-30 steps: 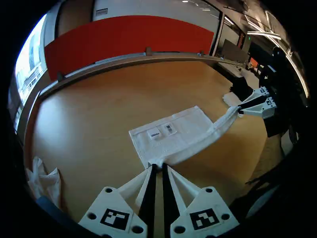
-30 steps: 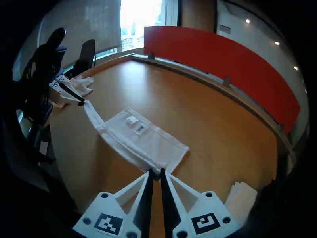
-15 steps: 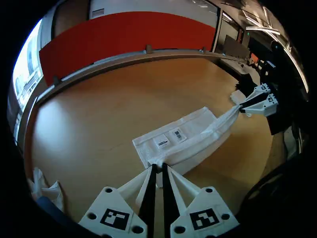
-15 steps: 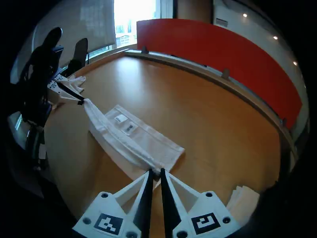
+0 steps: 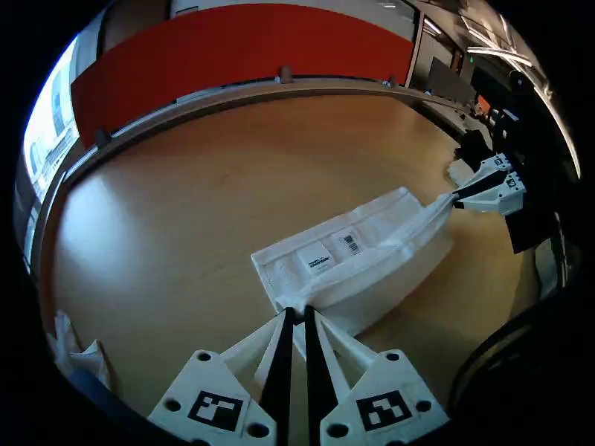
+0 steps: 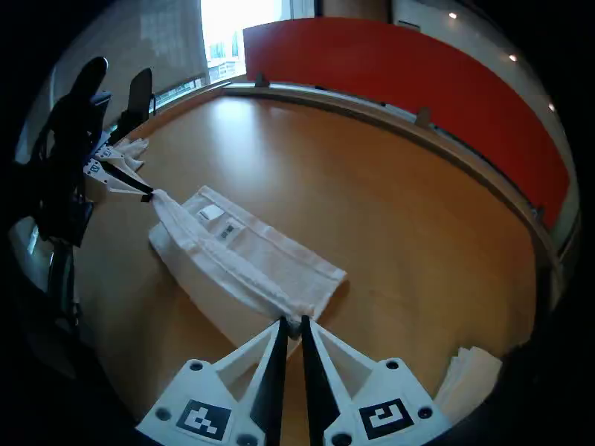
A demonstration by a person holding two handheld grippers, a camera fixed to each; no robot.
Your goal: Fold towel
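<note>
**White towel pinched at both ends over the wooden table**

White cloth front and centre: the towel (image 5: 357,253) lies lengthwise on the light wooden table (image 5: 178,193). Its far half is flat on the wood, with two small labels (image 5: 332,250) facing up. The near long edge is off the surface, bunched into a ridge that runs from one gripper to the other, and the cloth below it sags back down to the table.

In the left gripper view, the left gripper (image 5: 296,315) has its two fingers drawn tight together on the near corner of the towel, which is nipped right at the tips. Look across the same view and the right gripper (image 5: 454,199) sits at the far end of the ridge, its tips on the other corner.

From the right gripper view it mirrors neatly: the right gripper's own fingers are pressed together on the corner just ahead of them, and the left one sits far off at the table's left edge with the opposite end of the towel at its tip.

Around all this, a crumpled white cloth (image 5: 74,351) lies near the table's edge, low left in the left gripper view. A stack of folded white cloths (image 6: 467,372) sits low right in the right gripper view. A red panel (image 6: 416,82) runs behind the table's far rim, with dark chairs (image 6: 111,97) and a bright window (image 6: 230,33) beyond.
</note>
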